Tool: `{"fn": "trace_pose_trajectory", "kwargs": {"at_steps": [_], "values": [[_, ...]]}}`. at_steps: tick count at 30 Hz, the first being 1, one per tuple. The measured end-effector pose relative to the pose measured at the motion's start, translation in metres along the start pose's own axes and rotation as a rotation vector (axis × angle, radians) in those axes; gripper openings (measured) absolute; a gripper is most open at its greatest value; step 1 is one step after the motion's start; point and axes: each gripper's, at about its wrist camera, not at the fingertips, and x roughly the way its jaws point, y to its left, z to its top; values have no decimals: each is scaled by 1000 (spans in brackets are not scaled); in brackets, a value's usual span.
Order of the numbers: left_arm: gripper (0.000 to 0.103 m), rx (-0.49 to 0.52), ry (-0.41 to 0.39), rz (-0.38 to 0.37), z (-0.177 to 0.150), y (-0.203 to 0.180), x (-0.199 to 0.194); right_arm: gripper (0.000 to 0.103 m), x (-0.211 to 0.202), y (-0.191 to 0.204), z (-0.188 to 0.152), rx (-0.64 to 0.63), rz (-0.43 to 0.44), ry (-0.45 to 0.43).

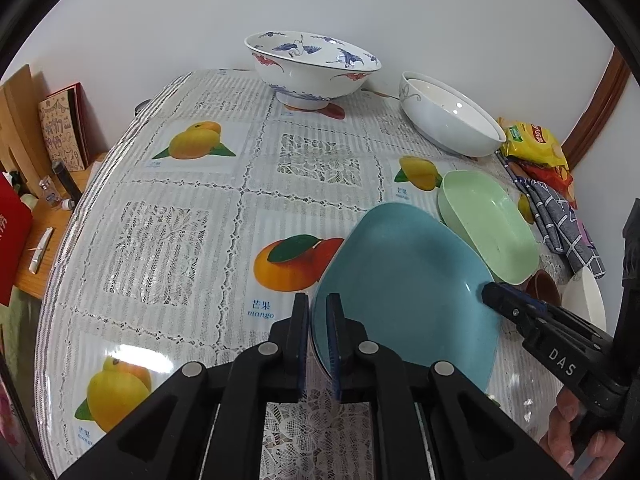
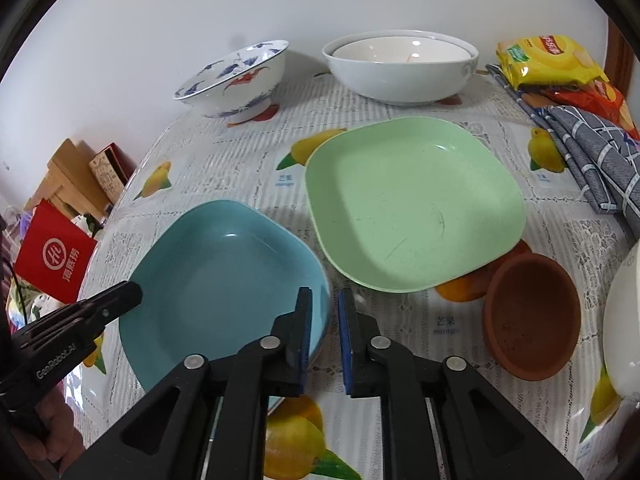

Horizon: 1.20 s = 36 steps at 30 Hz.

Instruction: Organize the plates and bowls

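Left gripper clamped on blue plate rim at plate's 7 o'clock, right gripper fingers parted over the rim at 4 o'clock, green plate just beside at 1 o'clock, on table.

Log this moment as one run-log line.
left hand-held gripper: shut on blue plate rim | right hand-held gripper: open, straddling opposite rim | green plate: adjacent
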Motion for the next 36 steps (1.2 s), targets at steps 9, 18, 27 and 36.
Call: {"fn": "trace_pose_trajectory", "kwargs": {"at_steps": [9, 18, 27, 36], "values": [[19, 26, -5, 43, 0, -7, -8, 32, -25, -11, 1, 42, 20, -75], [35, 131, -68, 80, 17, -46, -32, 43, -67, -7, 12, -14, -70, -169], [37, 202, -108, 85, 40, -92, -33, 43, -88, -44, 28, 16, -160, -210], [37, 179, -33, 47, 60, -116, 7, 43, -50, -81, 55, 72, -175, -169]]}}
